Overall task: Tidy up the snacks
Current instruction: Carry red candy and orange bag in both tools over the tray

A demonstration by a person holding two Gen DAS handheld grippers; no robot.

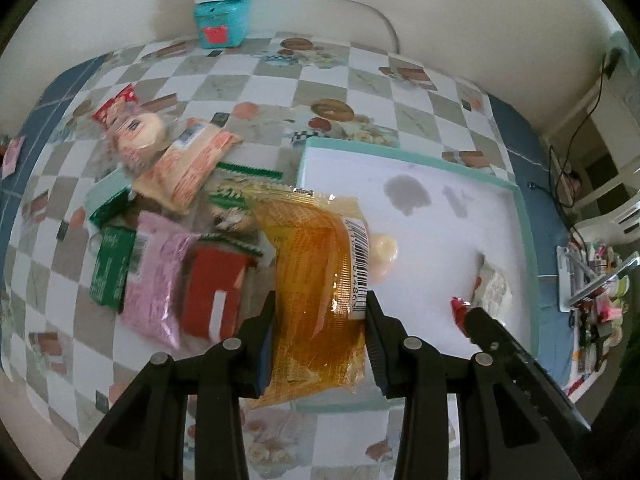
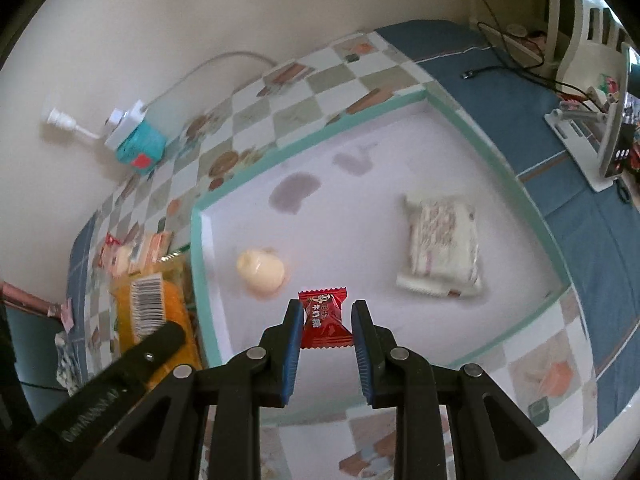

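Note:
My left gripper (image 1: 320, 312) is shut on an orange snack packet (image 1: 316, 272) with a barcode label, held over the left edge of a white tray with a teal rim (image 1: 400, 152). My right gripper (image 2: 326, 320) is shut on a small red candy (image 2: 325, 316), hanging above the tray (image 2: 304, 136). Inside the tray lie a pale round jelly cup (image 2: 261, 273) and a white wrapped snack (image 2: 442, 248). In the left wrist view, the jelly cup (image 1: 383, 252) shows beside the packet and the right gripper's arm (image 1: 500, 344) enters from the lower right.
A pile of snacks lies left of the tray: a pink packet (image 1: 156, 276), a red box (image 1: 214, 292), a green box (image 1: 110, 268), a peach packet (image 1: 192, 168). A teal box with a white power strip (image 1: 220, 16) stands by the wall. Cables and a phone stand (image 2: 600, 148) sit at the right.

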